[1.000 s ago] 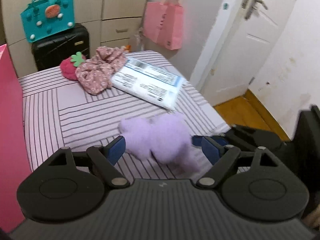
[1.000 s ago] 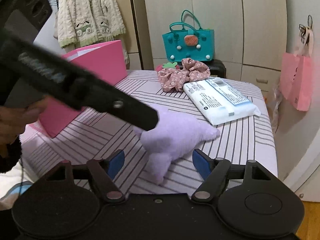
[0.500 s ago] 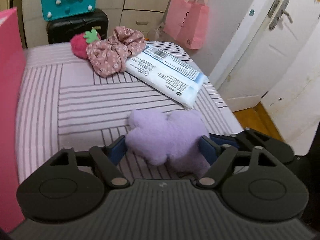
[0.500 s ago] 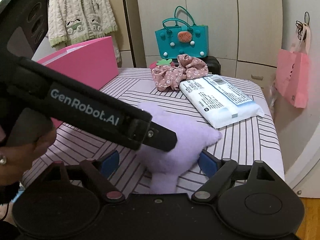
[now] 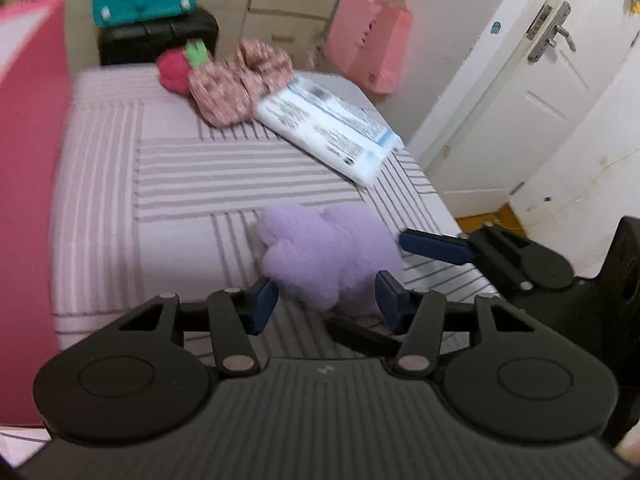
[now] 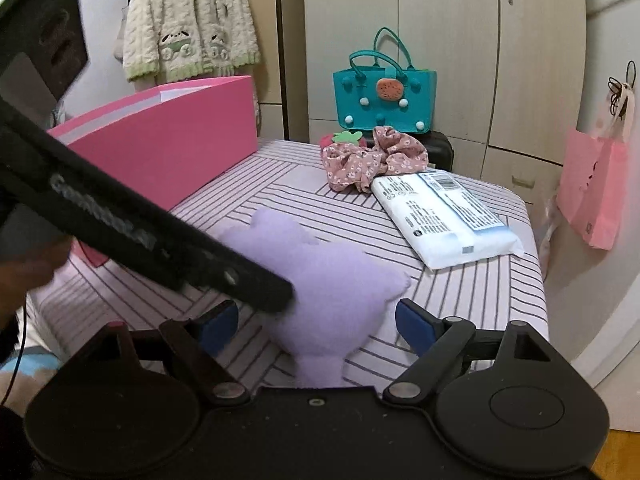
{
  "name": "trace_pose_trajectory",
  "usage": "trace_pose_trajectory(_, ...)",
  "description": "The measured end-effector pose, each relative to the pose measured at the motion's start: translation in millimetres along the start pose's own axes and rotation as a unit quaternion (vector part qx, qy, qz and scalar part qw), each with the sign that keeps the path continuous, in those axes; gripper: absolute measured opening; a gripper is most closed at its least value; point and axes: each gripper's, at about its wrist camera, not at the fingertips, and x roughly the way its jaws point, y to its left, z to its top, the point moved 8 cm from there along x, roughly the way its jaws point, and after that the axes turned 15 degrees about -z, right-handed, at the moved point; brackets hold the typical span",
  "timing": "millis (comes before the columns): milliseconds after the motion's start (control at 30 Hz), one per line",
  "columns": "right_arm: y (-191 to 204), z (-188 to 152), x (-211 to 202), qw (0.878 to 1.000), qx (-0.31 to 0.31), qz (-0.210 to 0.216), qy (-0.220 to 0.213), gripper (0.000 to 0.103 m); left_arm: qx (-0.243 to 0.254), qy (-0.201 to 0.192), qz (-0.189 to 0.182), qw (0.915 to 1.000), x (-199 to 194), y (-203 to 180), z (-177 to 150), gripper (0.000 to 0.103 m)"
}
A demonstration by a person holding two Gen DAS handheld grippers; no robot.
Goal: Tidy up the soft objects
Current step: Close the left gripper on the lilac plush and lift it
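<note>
Jaws, left: closing around the purple plush toy (image 5: 324, 256), which sits between the blue pads; each pad is at the toy's flank, though the blur hides whether they press yet, so I would not call it gripped.
Jaws, right: spread wide with the same toy between them and clear space on both sides; nothing is held.
Left gripper (image 5: 326, 300): angled down at the near lobes of the toy, probably so the pads pinch the bulk, not a thin ear.
Right gripper (image 6: 316, 322): low at the toy's narrow near end, likely waiting as a support or second grip.
Purple plush toy: lying flat on the striped cloth (image 5: 180, 184), at the near right part of the surface, close to its edge.
Pink box (image 6: 160, 140): open-topped, standing along the left side of the cloth; probably where soft things are meant to go.
Wipes pack (image 6: 440, 212): flat, beyond the toy and apart from it.
Floral cloth bundle (image 6: 372, 160): at the far end, touching the wipes pack.
Strawberry plush (image 5: 174, 70): tucked behind and against the bundle.
Step in hand: securing the toy for a lift; the other soft things lie untouched.
</note>
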Motion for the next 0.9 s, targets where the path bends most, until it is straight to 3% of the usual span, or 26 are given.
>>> trace_pose_trajectory(133,-7.3,-3.5,1.4,1.0,0.019,0.009,0.01,0.089,0.027,-0.024,0.027,0.999,-12.4,0.1,7.4,0.059)
trace_pose_trajectory(300,-15.7,-2.2,5.6,0.994,0.09,0.047,0.032,0.088,0.007,-0.025,0.03,0.9992,-3.8,12.8,17.3,0.059)
trace_pose_trajectory(400,-16.2,2.1,7.6,0.99,0.122,0.064,0.043,0.075,0.004,-0.03,0.036,0.9989,4.6,19.9,20.6,0.059)
trace_pose_trajectory(467,-15.0,4.8,9.3,0.99,0.118,0.058,0.044,0.061,-0.005,-0.033,0.028,0.9991,7.1,23.6,22.9,0.059)
trace_pose_trajectory(567,-11.6,6.2,11.8,0.995,0.079,0.033,0.05,0.057,-0.025,-0.023,0.006,0.9994,10.6,27.7,21.4,0.047)
trace_pose_trajectory(700,-8.4,4.5,13.5,0.997,0.044,0.015,0.057,0.056,-0.058,-0.017,-0.02,0.9979,13.2,35.1,18.0,0.043)
trace_pose_trajectory(900,-9.5,5.5,17.1,0.997,0.045,0.013,0.064,0.052,-0.04,-0.029,-0.011,0.9987,13.5,29.6,16.6,0.038)
